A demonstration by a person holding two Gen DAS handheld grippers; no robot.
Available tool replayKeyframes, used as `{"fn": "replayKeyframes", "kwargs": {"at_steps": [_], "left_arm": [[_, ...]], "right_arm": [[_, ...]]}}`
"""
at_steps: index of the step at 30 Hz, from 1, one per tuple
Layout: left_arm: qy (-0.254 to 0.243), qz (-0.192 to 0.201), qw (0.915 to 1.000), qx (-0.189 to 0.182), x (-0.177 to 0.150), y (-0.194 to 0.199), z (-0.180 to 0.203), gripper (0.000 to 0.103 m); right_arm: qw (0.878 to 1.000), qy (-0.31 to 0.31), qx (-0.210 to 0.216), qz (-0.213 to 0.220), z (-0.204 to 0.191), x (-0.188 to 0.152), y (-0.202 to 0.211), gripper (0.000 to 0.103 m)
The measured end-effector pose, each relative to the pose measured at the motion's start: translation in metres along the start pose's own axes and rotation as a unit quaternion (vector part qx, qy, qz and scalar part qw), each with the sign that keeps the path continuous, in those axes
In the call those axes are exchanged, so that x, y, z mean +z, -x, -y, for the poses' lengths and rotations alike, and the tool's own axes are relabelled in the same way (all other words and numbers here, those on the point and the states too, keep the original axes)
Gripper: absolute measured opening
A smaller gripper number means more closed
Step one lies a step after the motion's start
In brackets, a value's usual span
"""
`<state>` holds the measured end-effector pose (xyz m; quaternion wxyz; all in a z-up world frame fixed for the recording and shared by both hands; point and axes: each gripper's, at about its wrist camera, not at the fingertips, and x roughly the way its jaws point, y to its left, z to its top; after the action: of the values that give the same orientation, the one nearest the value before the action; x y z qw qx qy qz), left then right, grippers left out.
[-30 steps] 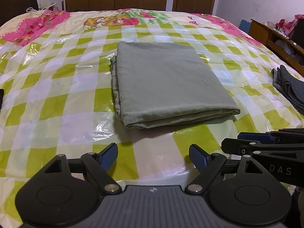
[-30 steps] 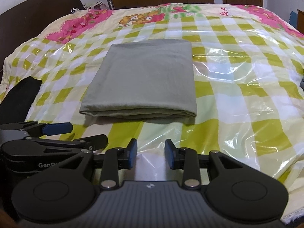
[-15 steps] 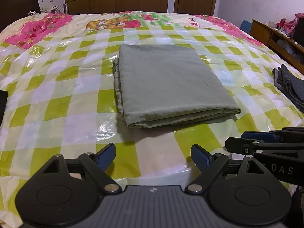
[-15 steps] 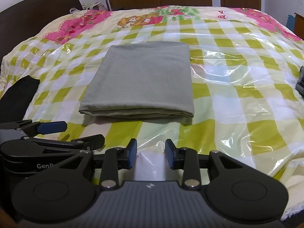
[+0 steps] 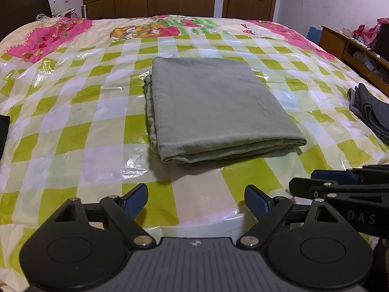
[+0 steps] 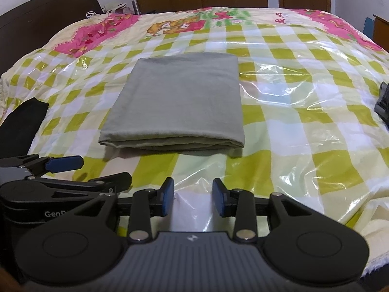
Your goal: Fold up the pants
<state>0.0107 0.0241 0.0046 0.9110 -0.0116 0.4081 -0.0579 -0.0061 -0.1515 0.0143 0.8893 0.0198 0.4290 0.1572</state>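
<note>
Grey-green pants [image 5: 218, 107] lie folded into a neat rectangle on the checkered bed cover [image 5: 73, 126], with the fold toward me. My left gripper [image 5: 196, 200] hovers short of the near edge, jaws wide open and empty. To its right, my right gripper [image 6: 193, 196] also stops short of the pants [image 6: 180, 102]. Its jaws stand at a narrower gap and are opening, with nothing between them. Each gripper shows at the edge of the other's view.
A dark grey folded garment [image 5: 372, 114] lies at the bed's right side. A black cloth [image 6: 22, 124] sits at the left edge. Clear plastic covers the bed. A wooden shelf [image 5: 352, 51] stands to the right, and wardrobes and a door stand behind.
</note>
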Motion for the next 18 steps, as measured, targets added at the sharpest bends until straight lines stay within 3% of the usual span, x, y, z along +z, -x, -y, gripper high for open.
{"fn": "replayKeyframes", "kwargs": {"at_steps": [18], "left_arm": [[-0.012, -0.001, 0.9998, 0.013, -0.0017, 0.0007, 0.0049, 0.097]], "right_arm": [[1.0, 0.008, -0.017, -0.002, -0.0064, -0.0042, 0.0033, 0.036]]}}
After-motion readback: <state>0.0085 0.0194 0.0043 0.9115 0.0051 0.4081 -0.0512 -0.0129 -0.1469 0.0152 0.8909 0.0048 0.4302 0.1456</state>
